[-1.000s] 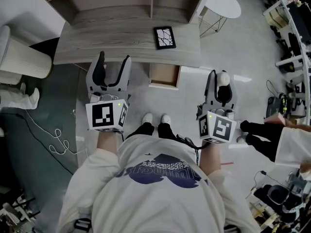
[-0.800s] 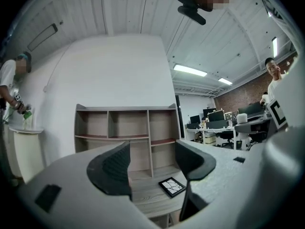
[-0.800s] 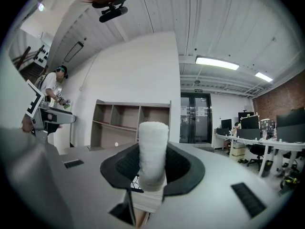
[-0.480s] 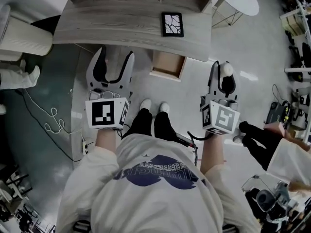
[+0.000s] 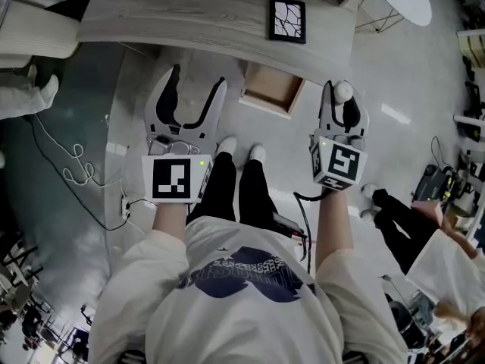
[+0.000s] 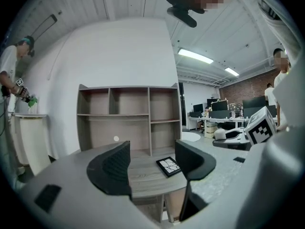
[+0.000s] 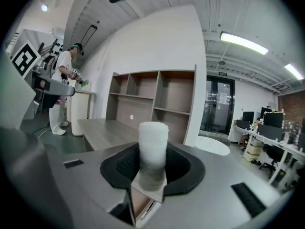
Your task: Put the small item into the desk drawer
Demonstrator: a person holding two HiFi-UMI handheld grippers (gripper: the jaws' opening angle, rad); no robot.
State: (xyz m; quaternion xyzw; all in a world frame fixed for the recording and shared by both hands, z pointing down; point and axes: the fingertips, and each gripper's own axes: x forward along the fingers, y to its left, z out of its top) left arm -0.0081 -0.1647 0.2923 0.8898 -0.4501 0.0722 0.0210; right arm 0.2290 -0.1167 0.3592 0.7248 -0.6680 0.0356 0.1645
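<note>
Right gripper view has the small white fuzzy cylinder (image 7: 153, 151) clamped upright in the right gripper (image 5: 342, 101), just right of the open wooden desk drawer (image 5: 271, 89); it looks light and squishy, so I'd pinch gently mid-body, while the left gripper (image 5: 198, 82) gapes empty.

A grey wooden desk (image 5: 189, 14) carries 1 black-framed panel (image 5: 288, 20).

The desk (image 5: 189, 17) is grey wood grain. The drawer (image 5: 271, 89) is pale brown inside. The framed tile (image 5: 288, 20) is black-framed, white with black crack lines. The small cylinder (image 7: 152, 149) is white.
</note>
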